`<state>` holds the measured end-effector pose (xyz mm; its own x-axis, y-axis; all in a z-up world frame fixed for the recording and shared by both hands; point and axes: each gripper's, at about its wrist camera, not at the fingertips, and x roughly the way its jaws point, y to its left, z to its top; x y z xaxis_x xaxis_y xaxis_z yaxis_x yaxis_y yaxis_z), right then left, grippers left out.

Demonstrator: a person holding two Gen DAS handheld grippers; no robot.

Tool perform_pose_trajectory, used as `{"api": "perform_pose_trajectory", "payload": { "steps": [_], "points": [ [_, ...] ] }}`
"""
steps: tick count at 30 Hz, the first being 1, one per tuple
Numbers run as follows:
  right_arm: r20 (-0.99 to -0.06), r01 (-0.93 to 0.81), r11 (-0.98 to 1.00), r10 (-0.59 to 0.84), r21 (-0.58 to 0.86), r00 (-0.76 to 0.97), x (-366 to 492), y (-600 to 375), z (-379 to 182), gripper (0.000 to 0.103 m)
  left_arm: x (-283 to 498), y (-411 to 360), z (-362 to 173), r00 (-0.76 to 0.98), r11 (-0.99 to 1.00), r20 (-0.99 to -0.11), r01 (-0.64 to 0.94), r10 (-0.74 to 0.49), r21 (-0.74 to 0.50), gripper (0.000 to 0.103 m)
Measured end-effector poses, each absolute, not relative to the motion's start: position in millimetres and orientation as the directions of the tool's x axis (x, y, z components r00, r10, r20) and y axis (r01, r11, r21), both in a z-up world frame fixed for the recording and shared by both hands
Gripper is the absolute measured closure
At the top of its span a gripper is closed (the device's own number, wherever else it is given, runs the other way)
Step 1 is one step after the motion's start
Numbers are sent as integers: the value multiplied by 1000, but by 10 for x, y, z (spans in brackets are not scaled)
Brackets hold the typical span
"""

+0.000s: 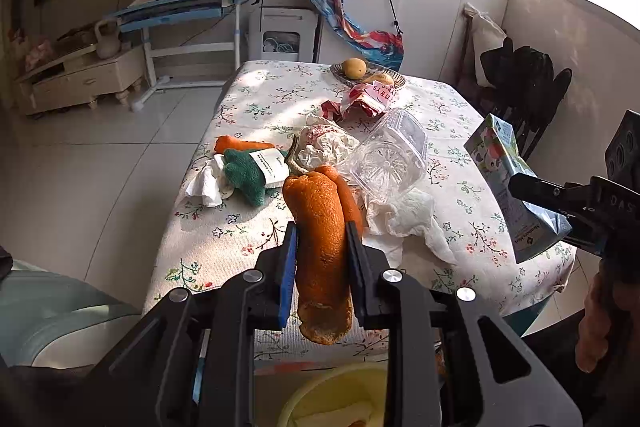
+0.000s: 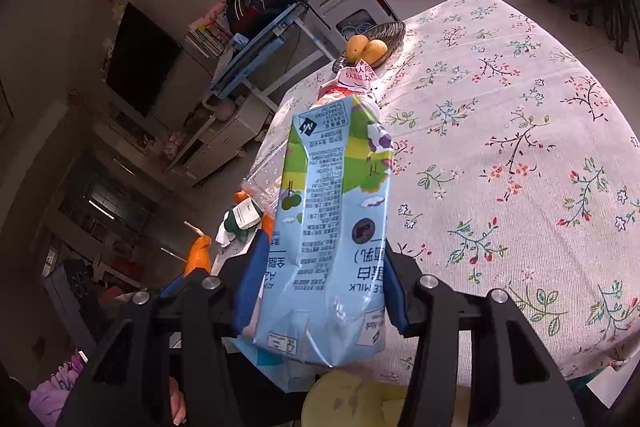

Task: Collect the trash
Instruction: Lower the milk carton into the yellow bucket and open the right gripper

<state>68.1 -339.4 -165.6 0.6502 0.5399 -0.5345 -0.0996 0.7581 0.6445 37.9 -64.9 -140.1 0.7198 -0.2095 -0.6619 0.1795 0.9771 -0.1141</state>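
Tablecloth (image 1: 224, 227) behind, orange peel (image 1: 320, 247) clamped in left claw (image 1: 322, 239).

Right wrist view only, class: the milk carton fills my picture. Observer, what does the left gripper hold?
Observer: The left gripper is shut on a strip of orange peel, lifted above the table.
Operator: What hides behind my carton?
Observer: A clear plastic container lies on its side, with crumpled white tissue in front of it.
Operator: How does my gripper look from there?
Observer: The right gripper clamps the milk carton by its folded end, beside the table's right edge.
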Motion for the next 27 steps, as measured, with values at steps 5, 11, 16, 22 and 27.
{"api": "perform_pose_trajectory", "payload": {
  "steps": [5,11,16,22,27],
  "points": [
    [-533,-101,758,541,645,651,680,-3378,-1662,52,357,-652,-1406,722,978,-660,180,-207,-110,81],
    [-531,-108,760,540,641,653,659,-3360,-1662,52,352,-650,-1407,722,977,-660,181,-208,-110,81],
    [-527,-129,760,551,637,647,622,-3326,-1655,52,330,-651,-1405,721,977,-660,184,-209,-109,80],
    [-533,-174,759,581,627,614,447,-3166,-1648,52,301,-649,-1392,722,977,-659,182,-209,-110,80],
    [-578,-239,779,600,580,553,202,-2896,-1671,52,295,-629,-1387,723,978,-659,177,-206,-111,81]
  ]
}}
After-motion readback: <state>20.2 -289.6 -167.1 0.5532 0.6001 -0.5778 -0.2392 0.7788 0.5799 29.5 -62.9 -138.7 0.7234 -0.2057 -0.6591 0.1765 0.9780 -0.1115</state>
